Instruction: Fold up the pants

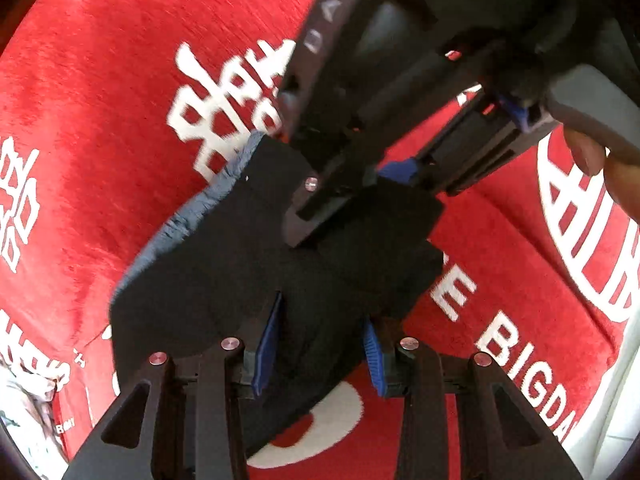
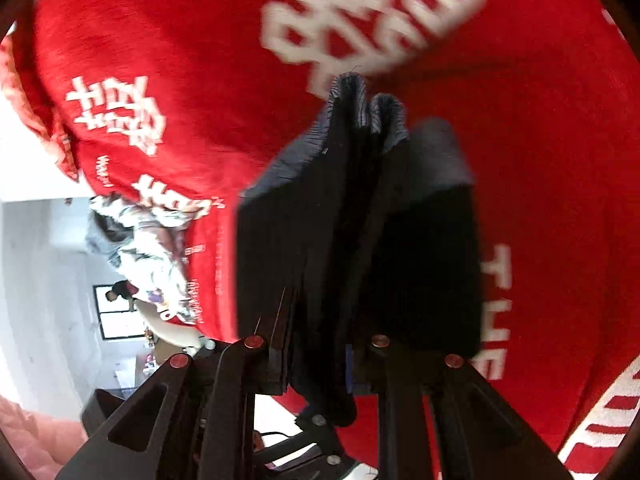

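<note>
The dark navy pants (image 1: 248, 248) hang bunched above a red cloth with white lettering (image 1: 100, 120). Their ribbed blue-grey waistband (image 1: 200, 208) shows at the left edge. My left gripper (image 1: 320, 344) has its blue pads (image 1: 266, 340) spread apart, with the fabric lying between them. My right gripper (image 2: 316, 364) is shut on the pants (image 2: 360, 240), which hang in folds in front of it. The right gripper also shows in the left wrist view (image 1: 360, 188), clamped on the top of the fabric. A thumb (image 1: 588, 152) rests on its handle.
The red cloth (image 2: 160, 60) covers the whole work surface. A pale patterned fabric pile (image 2: 144, 240) lies at its edge, with white wall and a dark window (image 2: 116, 312) beyond. White floor (image 1: 624, 380) shows at the right.
</note>
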Motion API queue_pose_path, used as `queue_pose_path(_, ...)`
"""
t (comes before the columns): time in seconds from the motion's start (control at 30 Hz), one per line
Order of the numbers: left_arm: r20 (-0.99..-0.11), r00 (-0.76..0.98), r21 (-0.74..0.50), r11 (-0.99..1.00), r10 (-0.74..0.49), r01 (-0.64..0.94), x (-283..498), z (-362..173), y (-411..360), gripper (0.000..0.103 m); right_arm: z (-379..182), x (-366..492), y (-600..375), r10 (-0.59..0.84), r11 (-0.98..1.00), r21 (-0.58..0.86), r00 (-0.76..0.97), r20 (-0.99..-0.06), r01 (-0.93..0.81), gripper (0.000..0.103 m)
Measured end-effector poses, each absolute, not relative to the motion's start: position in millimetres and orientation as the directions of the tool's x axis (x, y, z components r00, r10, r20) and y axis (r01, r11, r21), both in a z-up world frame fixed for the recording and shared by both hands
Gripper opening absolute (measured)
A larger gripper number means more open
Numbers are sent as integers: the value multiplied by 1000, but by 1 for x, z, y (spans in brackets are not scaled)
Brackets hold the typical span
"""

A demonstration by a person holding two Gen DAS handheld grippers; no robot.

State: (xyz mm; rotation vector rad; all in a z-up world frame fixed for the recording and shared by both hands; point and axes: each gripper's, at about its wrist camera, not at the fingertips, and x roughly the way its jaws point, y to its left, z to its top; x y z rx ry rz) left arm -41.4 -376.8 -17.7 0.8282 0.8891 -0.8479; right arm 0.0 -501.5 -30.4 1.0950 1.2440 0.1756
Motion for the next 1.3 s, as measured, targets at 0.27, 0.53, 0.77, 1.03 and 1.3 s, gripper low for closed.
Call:
queue_pose_path(0.27,-912,306,184,394,-272,900,-49,-11,-371,67,-55,-25,-517,618,492,720,386,-685,490,25)
queue_pose_path(0.53,-941,265,100,577,-209,811,-3,19,-313,67,-37,-33,-498,446,694,517,265,-855,500,34)
queue_pose_path(0.77,-980,166,34,735,-108,677,54,3,-268,67,-39,-50,-483,375,672,449,253,-892,589,34)
queue_pose_path(1.03,-989,110,-17,807,-102,590,79,-4,-241,91,-20,-45,-476,313,712,371,205,-928,596,34)
queue_pose_path(1.3,-991,79,-38,810,-105,586,87,-9,-236,91,-17,-51,-474,293,695,330,167,-941,638,42)
